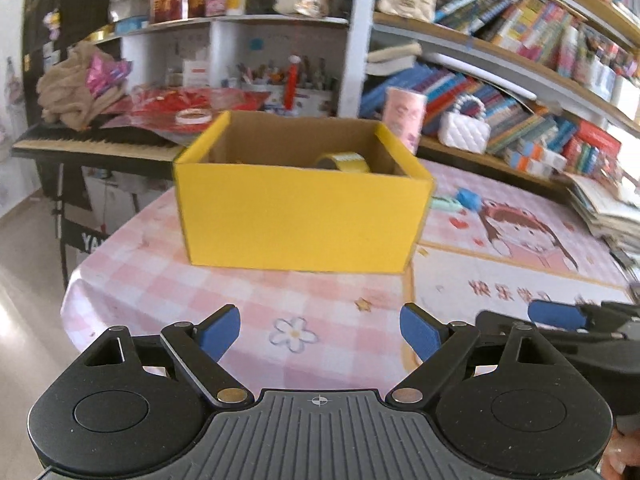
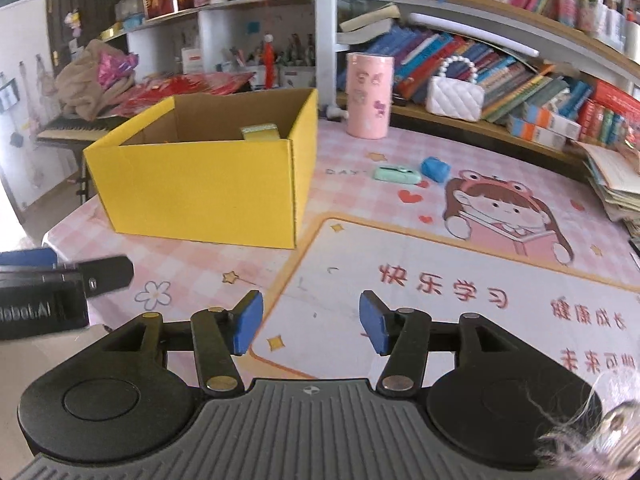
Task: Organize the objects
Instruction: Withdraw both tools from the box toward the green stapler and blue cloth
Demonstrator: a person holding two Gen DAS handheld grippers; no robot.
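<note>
Right wrist view shows the right hand-held gripper (image 2: pixel 311 326) hanging above the desk (image 2: pixel 400 280) with its pads apart and nothing between them. The left hand-held gripper (image 1: pixel 320 334) is spread wider, also empty, and faces the yellow box (image 1: pixel 300 216) head on.

The box stands open on the checked cloth, with a tape roll (image 1: pixel 346 162) already inside against its far wall. Still loose on the desk, to the right of the box and well apart from both grippers, are a mint case (image 2: pixel 396 174) and a blue lump (image 2: pixel 434 169), lying just beside each other. A pink cup (image 2: pixel 369 94) stands upright behind them near the shelf.

I'd judge the next piece to fetch is one of those two small things, and the right hand is the better placed. Go for one at a time, since they lie so close a wide grip could nudge the other. Come in low along the case's short side, close firmly, lift clear of the box wall before letting go inside
</note>
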